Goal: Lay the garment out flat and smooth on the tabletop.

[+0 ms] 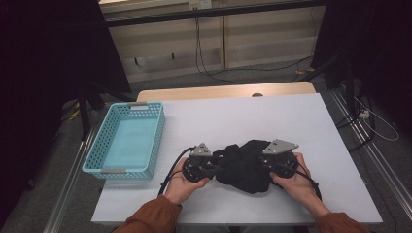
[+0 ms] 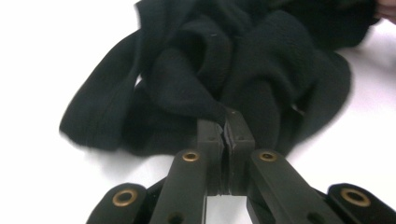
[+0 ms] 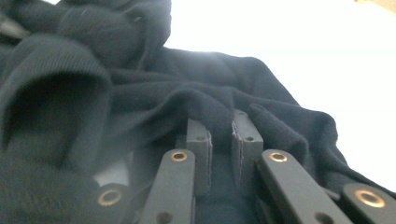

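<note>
A crumpled black cloth [image 1: 243, 167] lies on the white table [image 1: 252, 114] near its front edge, between my two grippers. My left gripper [image 1: 216, 168] presses into the cloth's left side. In the left gripper view its jaws [image 2: 226, 122] are shut on a pinched fold of the black cloth [image 2: 187, 79]. My right gripper [image 1: 266, 164] is at the cloth's right side. In the right gripper view a thick fold of the cloth [image 3: 140, 93] runs between the right gripper's jaws [image 3: 222, 128], which stand a little apart around it. A hand holds each gripper.
An empty turquoise plastic basket [image 1: 99, 141] sits at the table's left edge, left of my left gripper. Bare white table stretches behind and to the right of the cloth. Dark stands and cables [image 1: 209, 68] are on the floor beyond the table.
</note>
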